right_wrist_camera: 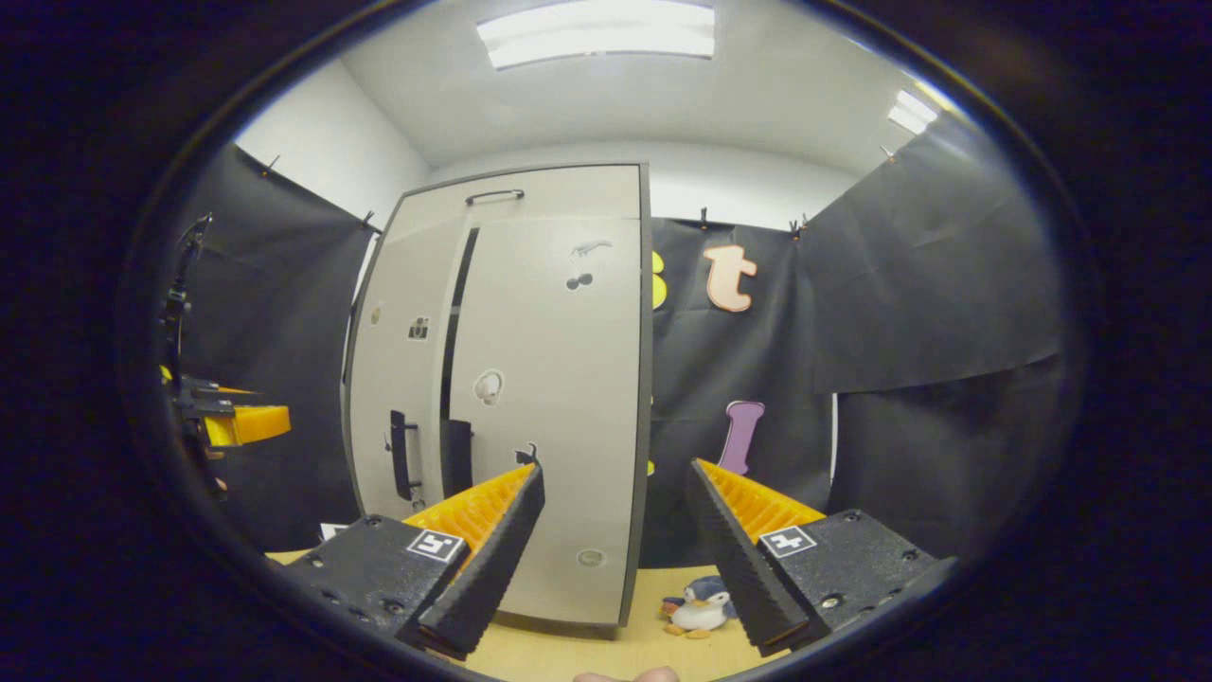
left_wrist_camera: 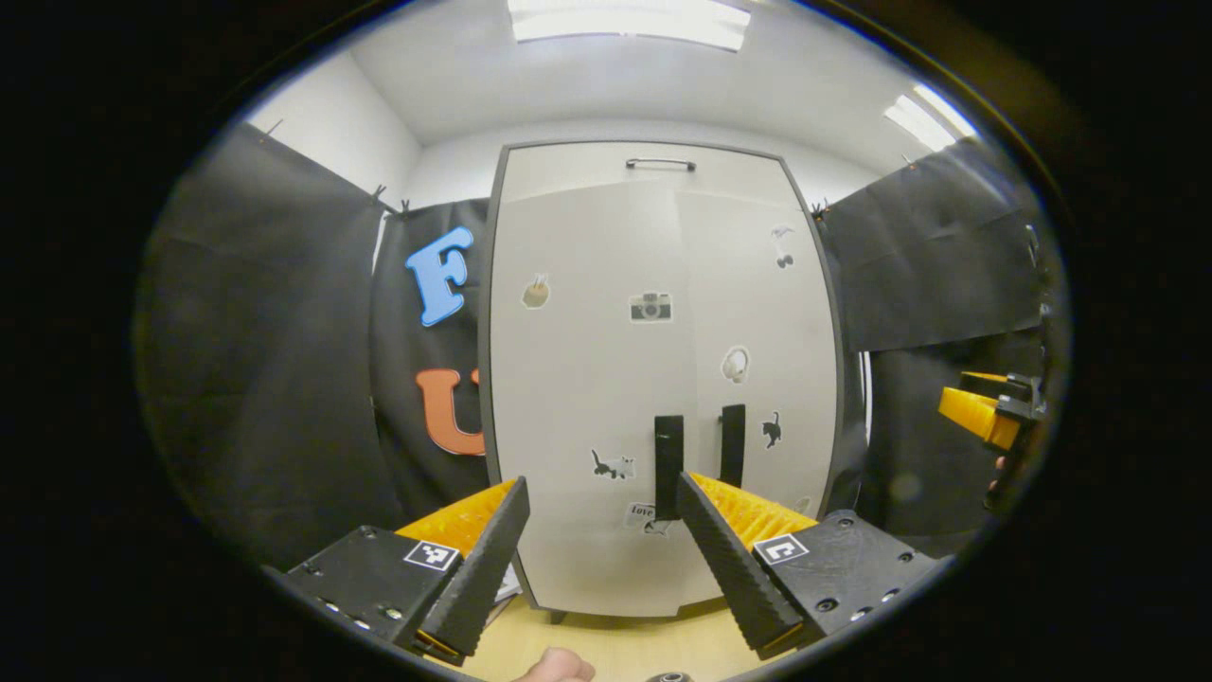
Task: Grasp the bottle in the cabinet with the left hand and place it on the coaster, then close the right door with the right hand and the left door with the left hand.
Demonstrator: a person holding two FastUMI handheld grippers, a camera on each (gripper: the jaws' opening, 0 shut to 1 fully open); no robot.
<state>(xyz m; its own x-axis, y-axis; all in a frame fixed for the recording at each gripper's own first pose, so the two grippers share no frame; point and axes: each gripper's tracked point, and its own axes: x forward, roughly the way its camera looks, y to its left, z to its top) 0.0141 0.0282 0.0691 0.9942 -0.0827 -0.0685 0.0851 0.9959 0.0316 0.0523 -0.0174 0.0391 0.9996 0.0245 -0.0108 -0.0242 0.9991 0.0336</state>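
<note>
Straight ahead of the left gripper (left_wrist_camera: 600, 530) stands the cabinet (left_wrist_camera: 587, 379), a pale tall box with little stickers on its front and two dark upright handles side by side near the middle seam; in the left gripper view the doors look closed or nearly so. From the right gripper view a dark gap runs down between the left door (right_wrist_camera: 398, 369) and the right door (right_wrist_camera: 559, 398), so I'd say at least one is slightly ajar — hard to call which.

Both tools hang back from the cabinet, neither touching it; the left gripper has its fingers spread wide with nothing between them, and it's lined up roughly on the handles, which makes sense if the left hand is about to deal with its door. The right gripper (right_wrist_camera: 615, 545) is also spread and empty, sitting off to the side of the right door's edge, probably so it stays out of the other hand's way.

The bottle and coaster I can't place for sure; a dark round thing peeks in at the bottom edge of the left gripper view, too cut off to name. A small toy penguin (right_wrist_camera: 701, 604) sits on the wooden tabletop (right_wrist_camera: 606, 644) beside the cabinet — not part of the job.
</note>
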